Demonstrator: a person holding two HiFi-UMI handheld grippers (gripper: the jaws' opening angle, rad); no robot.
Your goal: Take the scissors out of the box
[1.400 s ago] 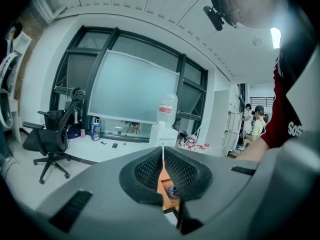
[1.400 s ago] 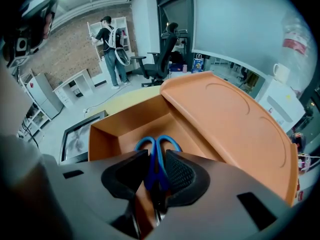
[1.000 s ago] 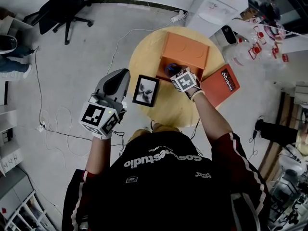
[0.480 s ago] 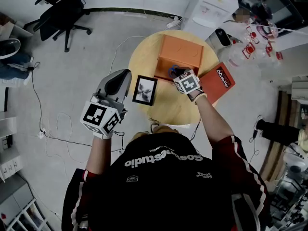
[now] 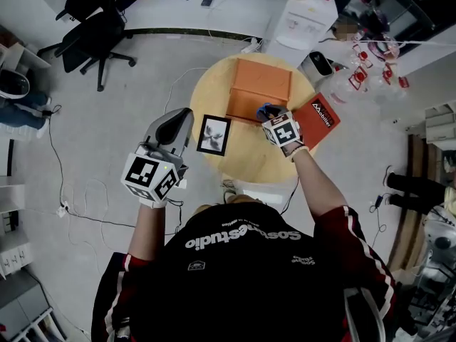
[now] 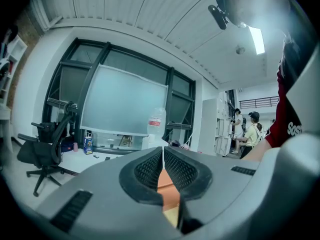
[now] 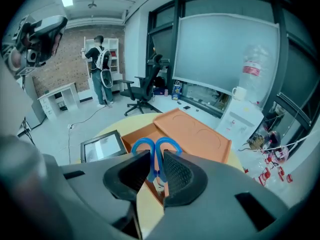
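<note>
In the head view the orange box (image 5: 246,105) is seen on a round table (image 5: 242,159), its lid (image 5: 262,77) folded open on the box's far side. Of the scissors (image 5: 265,109) only a small patch of blue is shown there, at the box's near edge, just ahead of the right gripper (image 5: 269,114). More is given by the right gripper view: two blue handle loops are seen standing out beyond the jaws, with the box's open body directly behind them. The scissors are clamped just below those loops between the two pads, and the blades are hidden under the gripper body. The right gripper is thus closed on the scissors, which are held at the box's near edge rather than lying flat inside it. A framed picture (image 5: 213,135) is laid on the table just left of the box, and a red booklet (image 5: 322,120) is placed near its right side. The left gripper (image 5: 184,117) is held well apart from the box, to its left, past the framed picture and at the table's edge. In the left gripper view its pads are seen brought together at the tips with nothing between them. Only a sliver of the box's orange is visible through the slit lower down, and no scissors are shown.
</note>
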